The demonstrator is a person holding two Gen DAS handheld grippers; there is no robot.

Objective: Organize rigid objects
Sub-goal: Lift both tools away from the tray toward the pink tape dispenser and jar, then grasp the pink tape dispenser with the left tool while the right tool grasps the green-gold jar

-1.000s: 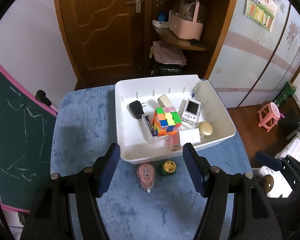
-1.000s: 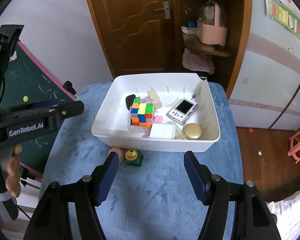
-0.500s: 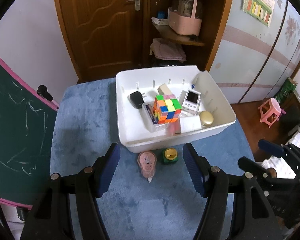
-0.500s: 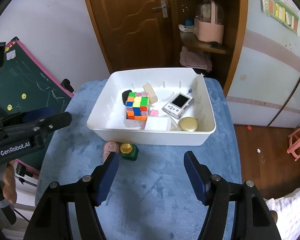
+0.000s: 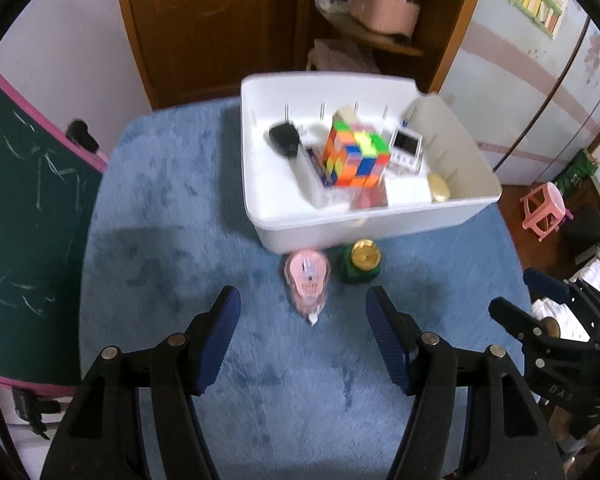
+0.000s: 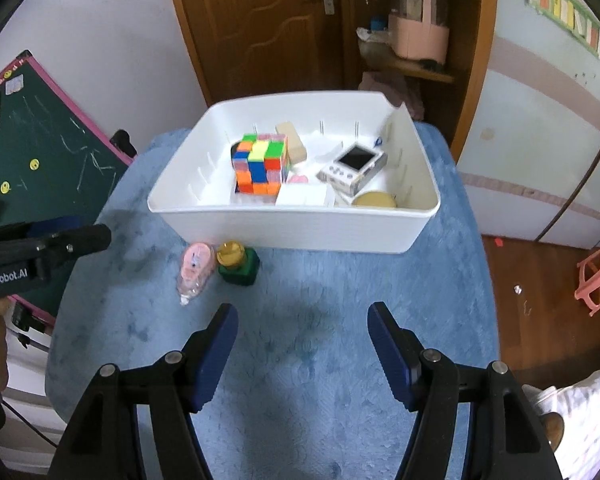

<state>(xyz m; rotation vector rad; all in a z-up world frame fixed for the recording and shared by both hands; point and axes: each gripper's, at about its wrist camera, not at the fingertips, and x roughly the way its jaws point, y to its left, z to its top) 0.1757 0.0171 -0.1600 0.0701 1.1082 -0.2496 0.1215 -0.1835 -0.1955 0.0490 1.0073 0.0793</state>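
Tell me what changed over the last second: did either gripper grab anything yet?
No grab yet. Both the left gripper and the right gripper have come down toward the blue mat, so the bin looks nearer. Both jaws stay open and empty. The pink tape dispenser and green bottle lie where they were in front of the bin, and the cube and other contents are unmoved.

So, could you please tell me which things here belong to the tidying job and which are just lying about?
Part of the job:
- white bin
- pink correction tape
- green bottle with gold cap
- colour cube, already in the bin

Just lying about:
- chalkboard
- pink stool
- pink basket on the shelf
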